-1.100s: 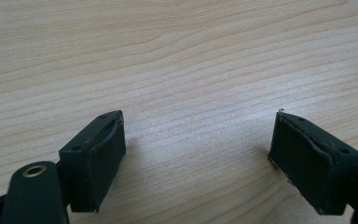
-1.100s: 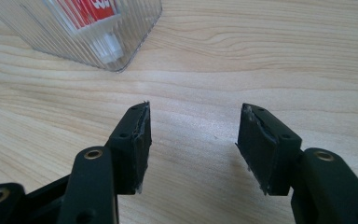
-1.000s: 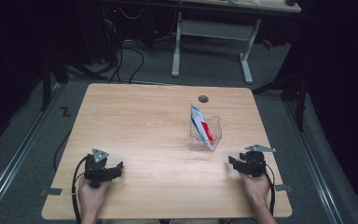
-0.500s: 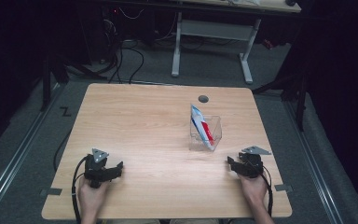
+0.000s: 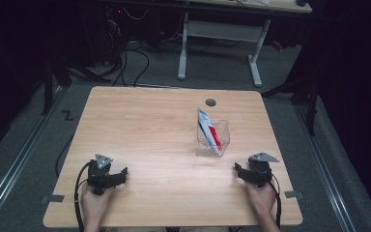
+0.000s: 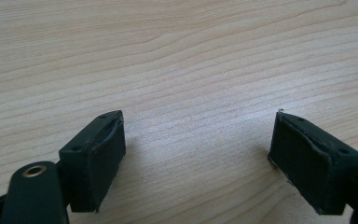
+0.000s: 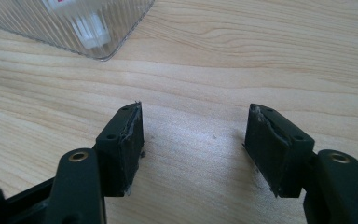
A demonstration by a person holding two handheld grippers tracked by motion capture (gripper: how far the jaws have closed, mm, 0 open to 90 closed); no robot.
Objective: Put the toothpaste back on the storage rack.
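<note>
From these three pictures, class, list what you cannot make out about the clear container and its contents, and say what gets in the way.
- Clear container, right gripper view: the top edge cuts it off; only a ribbed corner shows.
- Red, white and blue item, high view: too small to identify or read.
- Its lower end, high view: blurred behind the container's wall.

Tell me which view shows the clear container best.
The high view: the whole clear container stands on the table with a red-white-blue packet leaning inside. The right gripper view catches just a ribbed corner; the left gripper view shows bare wood.

Black tongs (image 5: 240,170), grey three-cornered plates
</note>
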